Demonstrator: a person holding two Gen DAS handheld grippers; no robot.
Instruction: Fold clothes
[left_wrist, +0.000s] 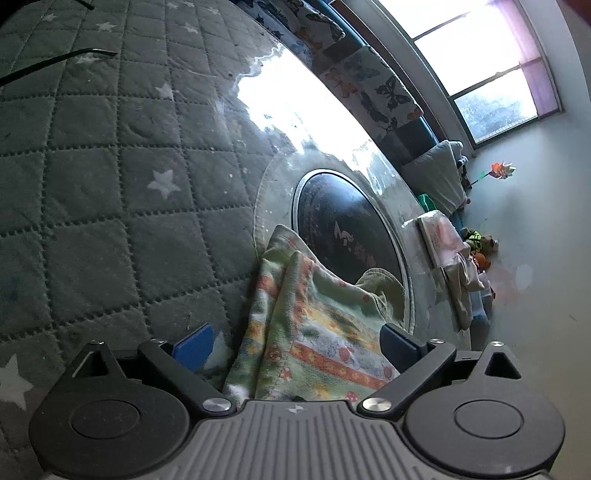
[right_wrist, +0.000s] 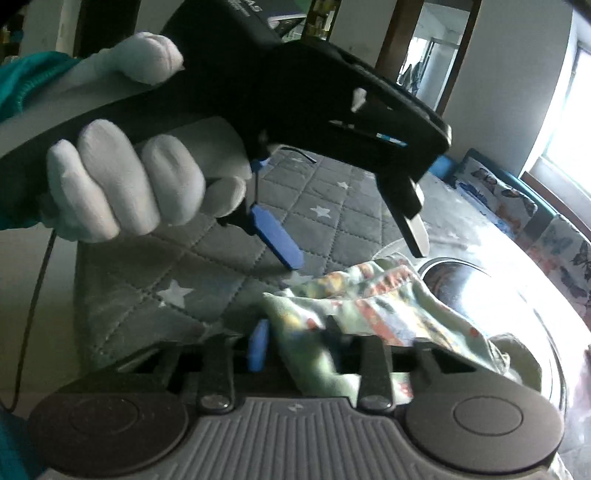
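Observation:
A small patterned garment (left_wrist: 314, 332), pale green with orange bands, lies bunched on the grey quilted mat (left_wrist: 110, 184), partly over a dark round plate. My left gripper (left_wrist: 295, 347) is open, its blue fingers either side of the cloth. In the right wrist view the left gripper (right_wrist: 354, 254), held by a white-gloved hand, hovers open just above the garment (right_wrist: 369, 299). My right gripper (right_wrist: 295, 350) has the cloth's near edge between its fingers; its blue left finger (right_wrist: 258, 347) sits beside the fabric, and whether it pinches is unclear.
A dark round plate (left_wrist: 343, 229) in a shiny glaring tray lies under the garment's far end. Butterfly-print cushions (left_wrist: 376, 88) line the mat's far edge. Folded cloths and toys (left_wrist: 461, 258) lie by the wall. A black cable (left_wrist: 55, 62) crosses the mat.

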